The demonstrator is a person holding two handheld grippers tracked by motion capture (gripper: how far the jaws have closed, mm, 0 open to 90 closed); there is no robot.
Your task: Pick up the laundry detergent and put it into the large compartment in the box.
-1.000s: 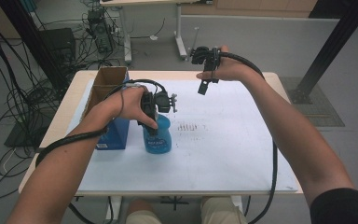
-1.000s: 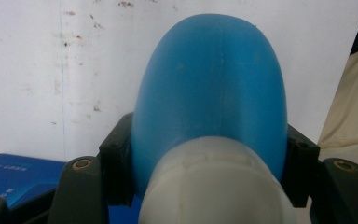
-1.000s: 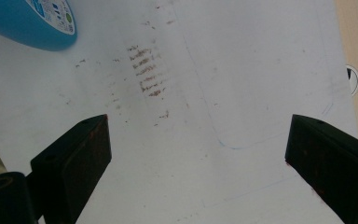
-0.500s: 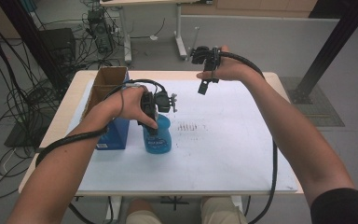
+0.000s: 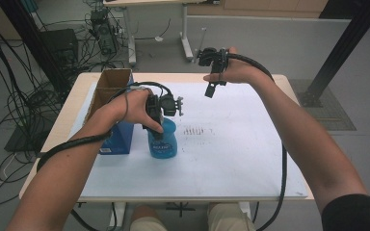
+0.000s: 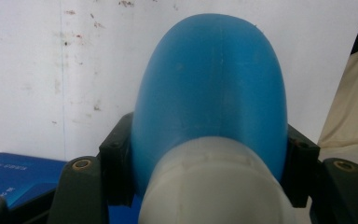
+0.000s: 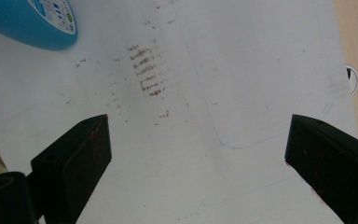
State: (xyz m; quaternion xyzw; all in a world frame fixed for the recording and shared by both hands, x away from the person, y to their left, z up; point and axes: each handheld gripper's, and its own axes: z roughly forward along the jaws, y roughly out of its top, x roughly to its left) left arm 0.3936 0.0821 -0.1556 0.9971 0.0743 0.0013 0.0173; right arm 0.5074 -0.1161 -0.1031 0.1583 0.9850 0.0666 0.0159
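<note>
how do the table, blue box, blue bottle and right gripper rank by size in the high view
1. table
2. blue box and blue bottle: look alike, the arm hides part of the box
3. right gripper, farther off

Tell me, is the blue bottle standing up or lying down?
Standing up. The blue bottle stands base-down on the white sheet, while the left gripper clamps near its top.
</note>
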